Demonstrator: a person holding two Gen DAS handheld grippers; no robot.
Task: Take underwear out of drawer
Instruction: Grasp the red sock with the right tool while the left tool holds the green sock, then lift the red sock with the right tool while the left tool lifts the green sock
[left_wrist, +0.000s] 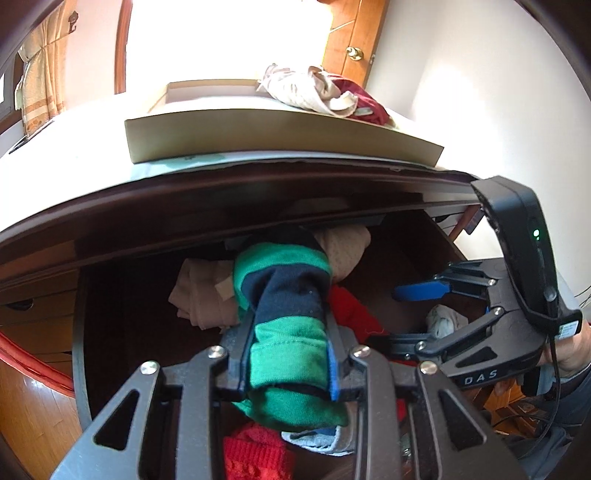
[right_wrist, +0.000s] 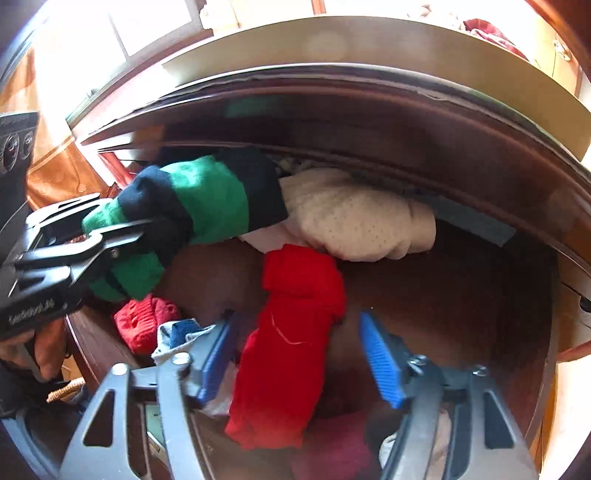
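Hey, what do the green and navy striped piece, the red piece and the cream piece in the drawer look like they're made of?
Striped piece: soft matte knit, probably cotton jersey; it bunches smoothly in the left gripper.
Red piece: matte stretchy knit, loose thread showing.
Cream piece: dotted, perforated-looking mesh knit, possibly synthetic.

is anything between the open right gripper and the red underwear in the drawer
Nothing visible does. The red cloth underwear lies right between the right gripper's open blue pads, on top of the pile in the dark wooden drawer.
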